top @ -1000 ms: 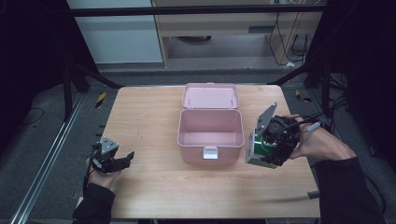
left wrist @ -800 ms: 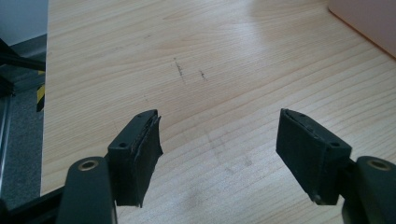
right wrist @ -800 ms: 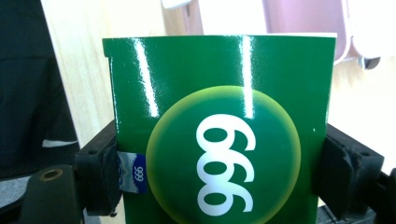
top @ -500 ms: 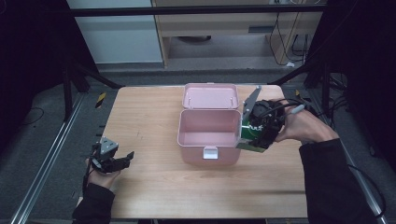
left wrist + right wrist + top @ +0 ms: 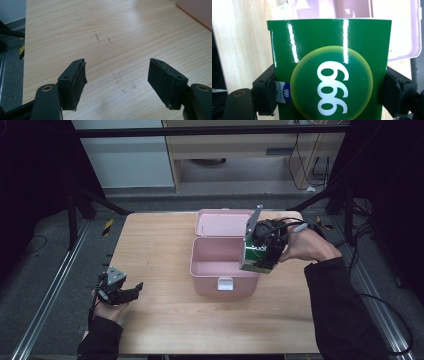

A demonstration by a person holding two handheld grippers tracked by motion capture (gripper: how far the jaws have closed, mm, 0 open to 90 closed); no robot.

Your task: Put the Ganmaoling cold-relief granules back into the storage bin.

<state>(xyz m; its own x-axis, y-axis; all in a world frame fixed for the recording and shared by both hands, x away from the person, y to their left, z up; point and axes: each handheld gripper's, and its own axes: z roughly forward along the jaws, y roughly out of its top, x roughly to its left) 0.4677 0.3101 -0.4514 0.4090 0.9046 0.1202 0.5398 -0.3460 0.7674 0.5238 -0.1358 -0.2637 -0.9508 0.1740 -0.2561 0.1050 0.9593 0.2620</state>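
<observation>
One pink box (image 5: 225, 265), one green carton (image 5: 329, 65), two grippers: left (image 5: 131, 290), right (image 5: 260, 251).

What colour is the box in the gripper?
The box is green with white numbers, clearest in the right gripper view.

Left hand-held gripper (image 5: 117, 82): two black jaws faced with rough black pads, one round brass-ringed screw hole in each arm; grey three-cornered plate on top (high view). Right hand-held gripper (image 5: 264, 251): same black build, grey plate, black cable trailing behind. Both forearms wear dark long sleeves reaching the wrists.
</observation>
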